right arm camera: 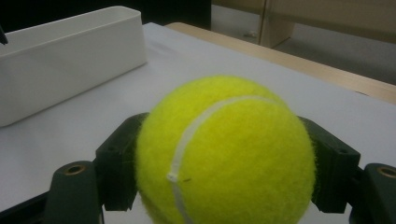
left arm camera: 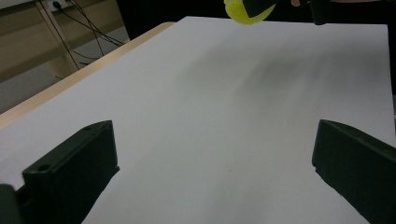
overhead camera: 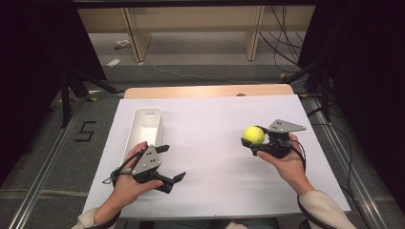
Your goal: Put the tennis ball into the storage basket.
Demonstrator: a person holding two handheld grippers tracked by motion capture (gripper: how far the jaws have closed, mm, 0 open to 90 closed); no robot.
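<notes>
A yellow tennis ball is clamped between the jaws of my right gripper at the right of the white table, held just above the surface. In the right gripper view the ball bulges between both black jaws, its white seam facing the camera. My left gripper rests at the front left, jaws spread wide with bare table between them. The left gripper view shows its two jaws apart and the ball far off at the top edge.
A long white bin stands at the left of the table, just beyond the left hand; it also appears in the right gripper view. The wooden table edge runs along the back. Cables and stands lie on the floor around.
</notes>
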